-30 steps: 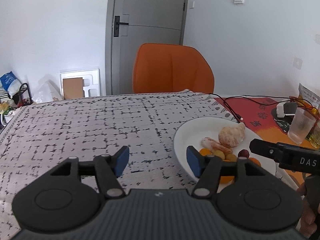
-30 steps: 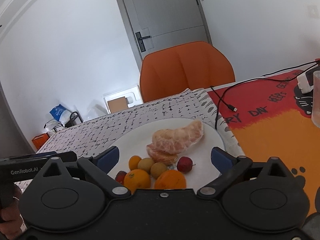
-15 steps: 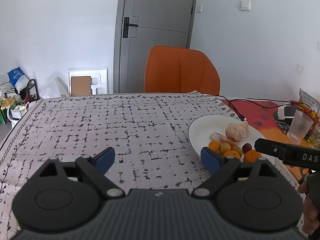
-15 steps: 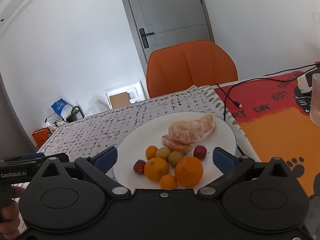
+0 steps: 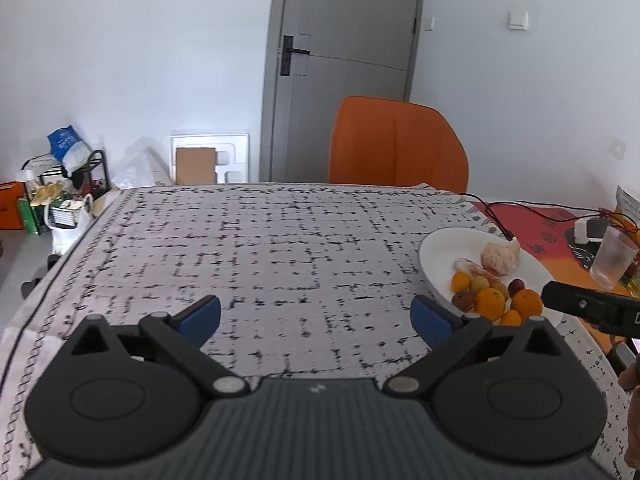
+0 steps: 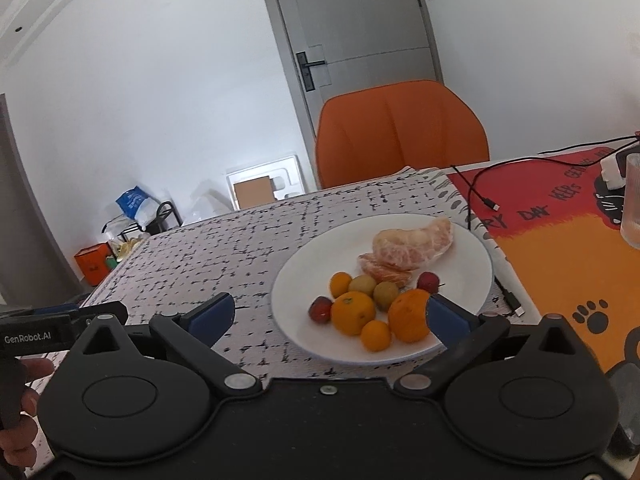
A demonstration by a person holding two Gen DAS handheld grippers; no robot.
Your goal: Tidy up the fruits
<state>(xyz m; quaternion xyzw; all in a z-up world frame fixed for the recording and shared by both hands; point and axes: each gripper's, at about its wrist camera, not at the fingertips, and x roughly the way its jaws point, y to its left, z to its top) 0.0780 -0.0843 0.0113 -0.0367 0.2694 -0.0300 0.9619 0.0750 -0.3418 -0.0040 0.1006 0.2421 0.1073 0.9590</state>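
A white plate (image 6: pixel 472 248) holds a pile of fruit: a peeled citrus half (image 6: pixel 412 242), two oranges (image 6: pixel 353 313), small kumquats (image 6: pixel 376 335), green-yellow fruits (image 6: pixel 386 294) and small red fruits (image 6: pixel 428 282). The plate also shows in the left wrist view (image 5: pixel 444 246) at the right. My right gripper (image 6: pixel 328 318) is open and empty, just in front of the plate's near edge. My left gripper (image 5: pixel 316 314) is open and empty over the patterned tablecloth (image 5: pixel 260 248), left of the plate.
An orange chair (image 5: pixel 398 146) stands behind the table. A red-orange mat (image 6: pixel 560 240) lies right of the plate with a black cable (image 6: pixel 480 196), a clear glass (image 6: pixel 634 204) and a white charger (image 6: pixel 610 172). Bags and boxes sit on the floor (image 5: pixel 60 200) at the left.
Both grippers have pulled back and up from the plate. The left gripper's jaws have opened wider. The fruit has not moved.
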